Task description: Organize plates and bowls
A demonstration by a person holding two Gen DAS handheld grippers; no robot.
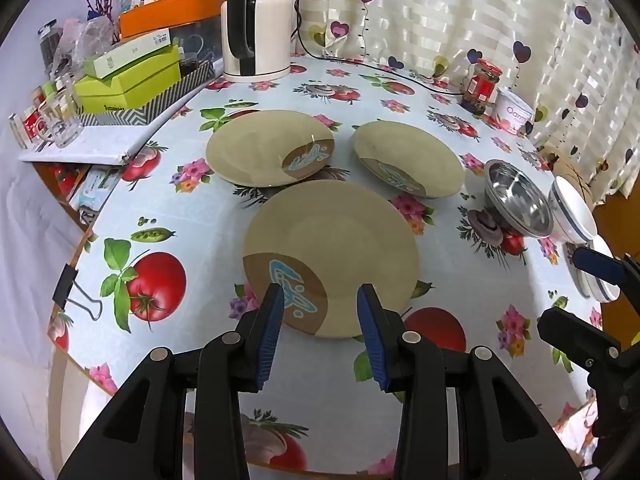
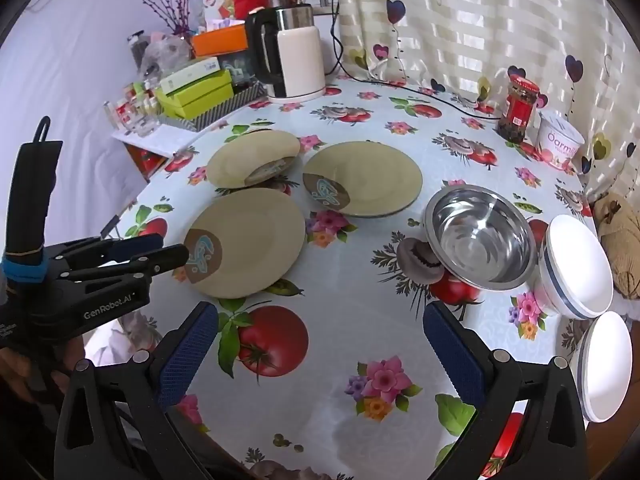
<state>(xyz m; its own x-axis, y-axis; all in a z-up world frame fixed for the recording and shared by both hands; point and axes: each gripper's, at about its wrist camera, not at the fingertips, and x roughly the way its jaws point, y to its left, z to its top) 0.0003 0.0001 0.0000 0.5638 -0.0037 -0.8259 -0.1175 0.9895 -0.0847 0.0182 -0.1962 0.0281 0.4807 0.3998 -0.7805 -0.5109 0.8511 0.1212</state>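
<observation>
Readable stuff first: the left gripper (image 2: 176, 254) body says "GenRobot.AI", and the white tub (image 2: 560, 146) at about 2 o'clock on the table reads "Oarmilk" or close, can't make out the rest. Red-lidded jar (image 2: 518, 110) just beside it has a red label, text too small, dark stuff inside. Three tan plates (image 1: 332, 256) w/ a brown patch and blue squiggle sit mid table (image 1: 200, 360), all bare. The nearest one is right under the left gripper (image 1: 320, 300), jaws parted a bit w/ the plate rim between the tips, not pinched. The other two are at 11 and 1 o'clock behind it, apart from each other. Steel bowl (image 2: 480, 236) at 3 o'clock has nothing in it, w/ white bowls (image 2: 576, 264) next to it. Right gripper (image 2: 320, 320) hangs wide apart over the tablecloth, holding nothing. Kettle (image 1: 258, 20) at 12.
</observation>
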